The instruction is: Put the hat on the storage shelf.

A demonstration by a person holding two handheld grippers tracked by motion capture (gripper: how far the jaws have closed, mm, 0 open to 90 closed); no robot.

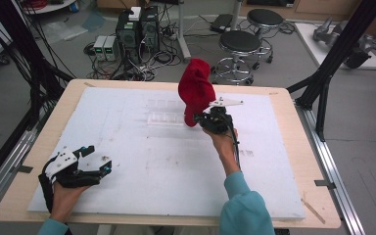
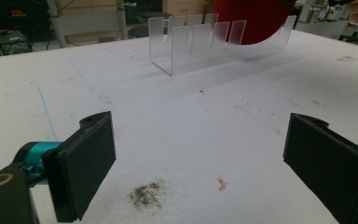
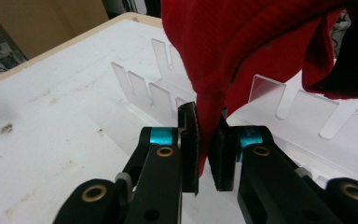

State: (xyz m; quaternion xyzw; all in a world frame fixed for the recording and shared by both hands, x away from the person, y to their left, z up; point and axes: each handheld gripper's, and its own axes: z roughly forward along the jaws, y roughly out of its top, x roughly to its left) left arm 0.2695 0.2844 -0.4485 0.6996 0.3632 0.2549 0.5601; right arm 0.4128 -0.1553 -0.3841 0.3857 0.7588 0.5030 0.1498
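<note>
A red cap [image 1: 196, 88] hangs upright above the far middle of the white board, and my right gripper [image 1: 199, 119] grips its lower edge from below. In the right gripper view the two black pads [image 3: 189, 140] pinch the red cap's [image 3: 242, 42] rim, so my right gripper [image 3: 205, 135] is shut on it. Just behind and below the cap stands a clear slotted acrylic rack [image 1: 166, 117] [image 3: 135, 88]. My left gripper [image 1: 98, 157] rests at the board's near left corner, jaws wide open with nothing between them. From my left gripper [image 2: 200, 144] the rack [image 2: 205, 42] and the cap [image 2: 256, 18] lie far ahead.
A white foam board [image 1: 176, 171] covers most of the wooden table [image 1: 29, 161]. It carries small dirt specks [image 2: 144, 193]. Behind the table are round stools [image 1: 240, 46], computer boxes [image 1: 137, 29] and cables. A black frame leg [image 1: 328, 73] stands at the right.
</note>
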